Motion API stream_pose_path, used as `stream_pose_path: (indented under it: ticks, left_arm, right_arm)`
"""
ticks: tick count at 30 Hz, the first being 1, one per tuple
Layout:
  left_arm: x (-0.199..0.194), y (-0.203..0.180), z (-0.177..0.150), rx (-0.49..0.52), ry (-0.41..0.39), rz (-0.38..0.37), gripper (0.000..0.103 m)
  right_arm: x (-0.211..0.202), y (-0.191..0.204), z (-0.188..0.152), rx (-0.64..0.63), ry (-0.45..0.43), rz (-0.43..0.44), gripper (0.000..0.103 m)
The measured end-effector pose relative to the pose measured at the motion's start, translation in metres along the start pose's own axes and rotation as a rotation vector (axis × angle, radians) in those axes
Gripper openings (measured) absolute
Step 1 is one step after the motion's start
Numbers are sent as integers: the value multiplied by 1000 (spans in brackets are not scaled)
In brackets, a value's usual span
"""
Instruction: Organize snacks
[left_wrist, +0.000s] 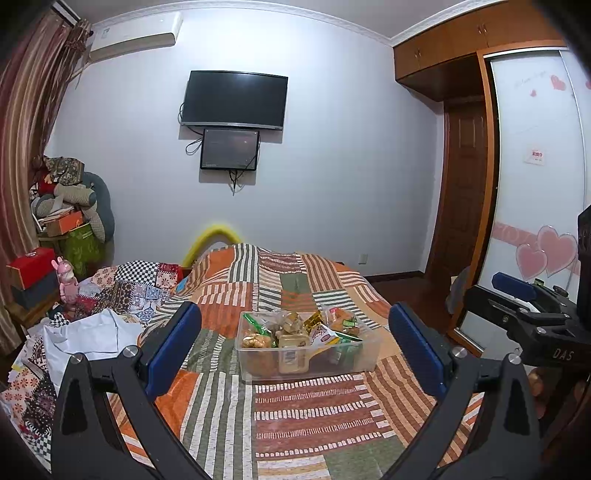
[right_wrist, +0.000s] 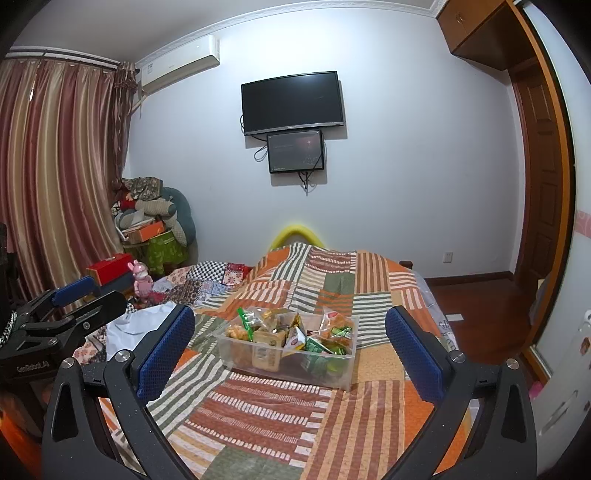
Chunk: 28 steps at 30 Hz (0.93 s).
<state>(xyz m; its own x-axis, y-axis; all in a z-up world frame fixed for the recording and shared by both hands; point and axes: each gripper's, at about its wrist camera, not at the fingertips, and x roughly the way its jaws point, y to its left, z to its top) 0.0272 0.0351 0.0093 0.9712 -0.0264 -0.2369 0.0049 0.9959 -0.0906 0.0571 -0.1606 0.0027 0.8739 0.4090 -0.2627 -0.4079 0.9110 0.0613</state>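
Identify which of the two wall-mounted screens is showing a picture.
The smaller screen, mounted directly below the large television. It shows a dim reddish image with a light strip along its bottom edge, while the television above it is plain black.

White letters "DAS" on the black body of the right tongs (left_wrist: 532, 295) seen from the left wrist; "GenRobot.AI" on the black body of the left tongs (right_wrist: 79, 295) seen from the right wrist; snack packet print too small to read.
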Motion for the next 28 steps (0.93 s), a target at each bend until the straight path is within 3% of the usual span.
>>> stream_pose_path:
  ticks: [28]
  left_arm:
    - [0,-1,-3,-15,12,-24,103]
  right_arm:
    - [1,1,1,9,1,-2,103]
